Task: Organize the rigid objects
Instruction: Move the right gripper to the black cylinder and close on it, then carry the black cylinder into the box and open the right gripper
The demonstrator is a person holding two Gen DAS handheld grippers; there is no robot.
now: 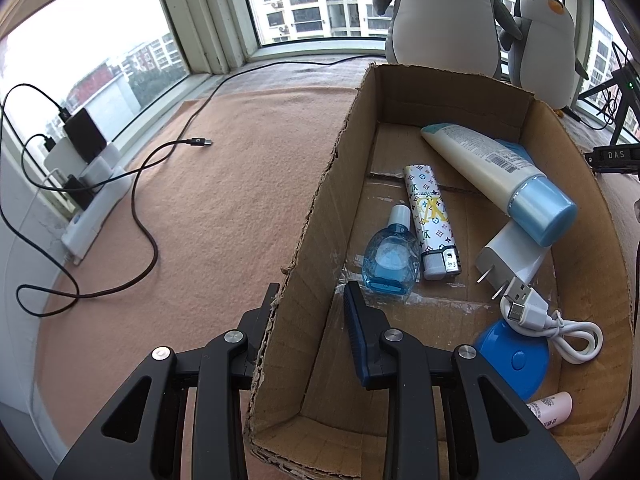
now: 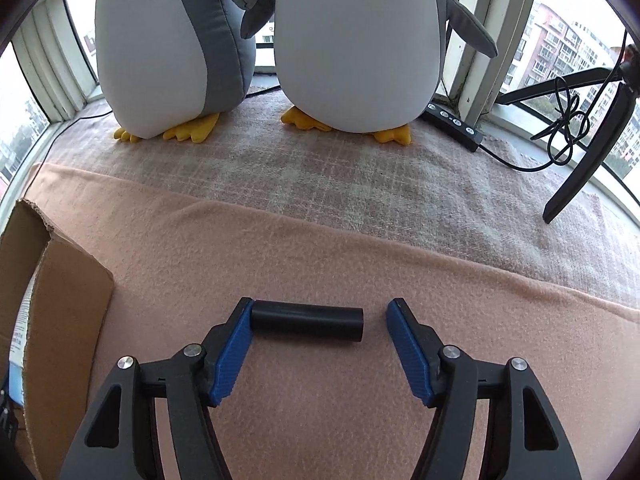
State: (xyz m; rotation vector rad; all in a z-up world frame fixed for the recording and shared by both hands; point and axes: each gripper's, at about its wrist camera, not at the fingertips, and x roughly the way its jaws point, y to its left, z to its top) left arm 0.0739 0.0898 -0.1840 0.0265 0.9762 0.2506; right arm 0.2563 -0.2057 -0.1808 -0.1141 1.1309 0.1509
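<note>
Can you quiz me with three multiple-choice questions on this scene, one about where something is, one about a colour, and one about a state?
1. Where does the black cylinder lie?
A. Inside the cardboard box
B. On the pink blanket between the right gripper's fingers
C. On the windowsill

2. What colour is the cap of the cream tube in the cardboard box?
A. Light blue
B. Red
C. Black

3. How does the left gripper stand?
A. Shut on the lighter
B. Open, one finger inside the box and one outside
C. Open, well above the box

Answers:
1. B, it rests on the pink blanket inside the open right gripper.
2. A, the cap is pale blue.
3. B, the box wall passes between its fingers, and a gap shows beside the inner one.
</note>
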